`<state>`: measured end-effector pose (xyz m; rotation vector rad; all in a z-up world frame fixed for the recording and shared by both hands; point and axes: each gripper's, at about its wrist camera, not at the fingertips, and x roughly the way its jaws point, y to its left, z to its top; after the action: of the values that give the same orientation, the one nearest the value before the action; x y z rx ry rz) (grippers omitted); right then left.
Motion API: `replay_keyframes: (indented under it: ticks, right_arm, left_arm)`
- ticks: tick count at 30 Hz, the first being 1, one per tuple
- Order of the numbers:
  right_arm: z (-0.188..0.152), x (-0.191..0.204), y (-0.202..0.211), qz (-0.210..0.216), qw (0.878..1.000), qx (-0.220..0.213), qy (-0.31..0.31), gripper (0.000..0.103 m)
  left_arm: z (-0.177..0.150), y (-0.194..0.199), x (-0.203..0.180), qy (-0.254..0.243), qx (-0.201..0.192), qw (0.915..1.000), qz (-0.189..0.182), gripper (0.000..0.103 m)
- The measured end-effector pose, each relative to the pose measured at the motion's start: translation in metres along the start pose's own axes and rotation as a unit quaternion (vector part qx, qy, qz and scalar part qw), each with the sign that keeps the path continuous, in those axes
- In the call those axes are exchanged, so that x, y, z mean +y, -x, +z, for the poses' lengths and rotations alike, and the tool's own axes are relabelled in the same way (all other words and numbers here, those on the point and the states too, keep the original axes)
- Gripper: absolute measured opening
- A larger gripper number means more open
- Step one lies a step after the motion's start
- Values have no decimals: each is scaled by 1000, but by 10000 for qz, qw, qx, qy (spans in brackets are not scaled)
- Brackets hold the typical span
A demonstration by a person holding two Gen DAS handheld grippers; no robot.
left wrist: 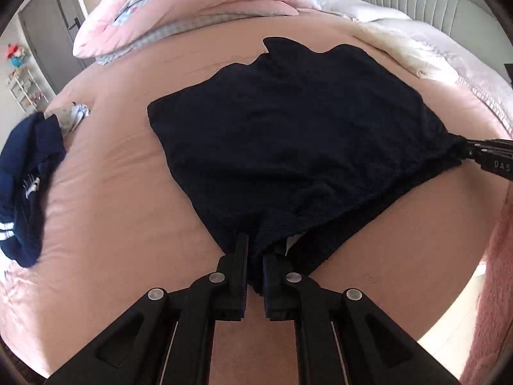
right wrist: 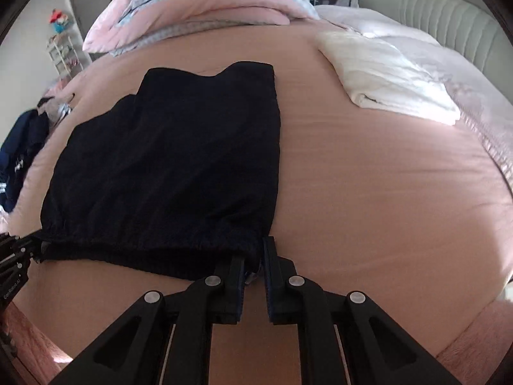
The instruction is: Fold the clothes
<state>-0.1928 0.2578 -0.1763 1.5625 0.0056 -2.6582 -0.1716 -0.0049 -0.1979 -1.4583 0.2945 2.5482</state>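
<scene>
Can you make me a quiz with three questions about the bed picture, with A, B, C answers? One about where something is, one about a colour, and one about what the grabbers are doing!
1. Where does the folded white cloth lie?
A. Beside the headboard
B. On the floor
C. Under the black garment

2. What colour is the bed sheet?
A. Green
B. Pink
C. Yellow

3. What are the left gripper and right gripper doing?
A. Both wide open
B. Both pinching the black garment
C. Holding pillows

Answers: 1 A, it lies near the padded headboard. 2 B, pink all over. 3 B, each pinches a corner.
</scene>
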Motion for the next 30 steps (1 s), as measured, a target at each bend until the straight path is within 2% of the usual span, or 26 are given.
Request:
replay_keyframes:
  ticks: [3, 5, 7, 10, 12, 14, 15, 16, 18, 21, 24, 30]
  right_arm:
    - [1, -6, 2, 92, 9999, 104, 3, 14]
    - [-4, -14, 9, 217, 9996, 163, -123, 20]
    - [-11, -21, 19, 349, 9985, 358, -211, 30]
    - [-23, -32, 42, 628, 9966, 446, -292, 30]
    - [-27, -38, 60, 771, 9961, 310, -307, 30]
    - [-16, -40, 71, 683, 9975, 34, -191, 30]
    - [-8, -40, 72, 627, 9979, -93, -103, 30]
    - [1, -39, 69, 554, 9983, -163, -39, 30]
    - [18, -38, 57, 462, 9987, -236, 34, 30]
    - [33, -31, 33, 431, 9989, -156, 138, 30]
    - [34, -26, 17, 544, 9983, -10, 195, 30]
    - [12, -17, 9, 509, 9977, 21, 445, 30]
  left_arm:
    - [1, 4, 11, 270, 125, 9993, -240, 17]
    - [-3, 14, 19, 425, 134, 9979, -479, 37]
    - [-11, 30, 24, 567, 46, 9952, -801, 41]
    - [-23, 58, 35, 815, -317, 9887, -1220, 41]
    - [-20, 62, 41, 990, -401, 9881, -1103, 41]
    - [-12, 52, 43, 1077, -395, 9889, -941, 41]
    - [-7, 44, 43, 1099, -382, 9895, -854, 38]
    - [-2, 36, 44, 1123, -367, 9899, -783, 29]
    - [9, 18, 44, 1199, -303, 9891, -802, 26]
    - [17, 1, 41, 1149, -255, 9898, -799, 26]
    - [17, -7, 37, 1006, -96, 9917, -794, 26]
    - [-10, -11, 33, 960, 64, 9949, -296, 27]
